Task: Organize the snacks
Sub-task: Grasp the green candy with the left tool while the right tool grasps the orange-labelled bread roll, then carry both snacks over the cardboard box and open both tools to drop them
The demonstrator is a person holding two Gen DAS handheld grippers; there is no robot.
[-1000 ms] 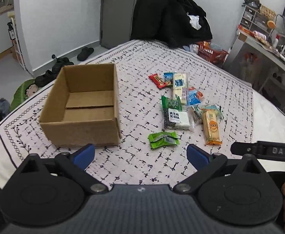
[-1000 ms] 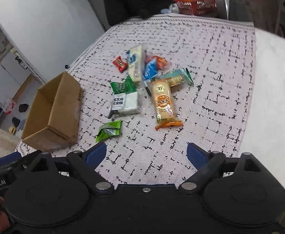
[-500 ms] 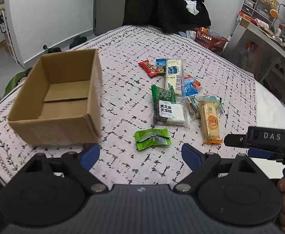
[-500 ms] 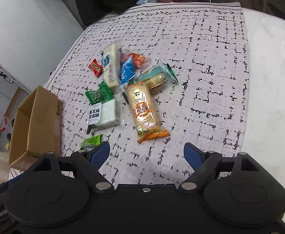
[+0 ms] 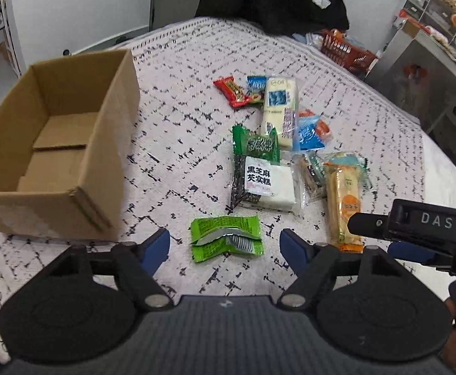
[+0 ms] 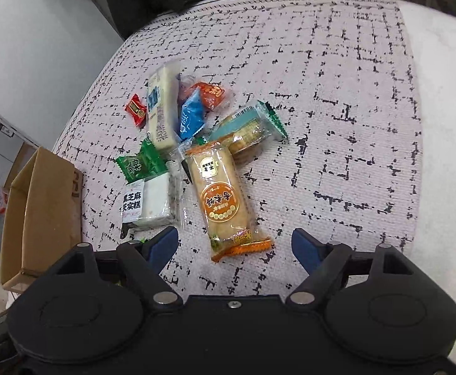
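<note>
Two pickups pending: my left gripper (image 5: 224,247), jaws closing, straddles the green packet (image 5: 226,242); my right gripper (image 6: 235,247), closing, frames the orange packet (image 6: 224,200). Neither gripped; cardboard box (image 5: 56,143) next.

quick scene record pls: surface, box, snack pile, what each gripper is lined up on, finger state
surface: patterned cloth
box: cardboard box, open top, no snacks inside, left of the pile
snacks: loose pile on the cloth, none boxed
left gripper: fingers closing either side of the green packet, no contact visible
right gripper: fingers closing, over the near end of the orange pack, no contact visible
held: nothing
</note>
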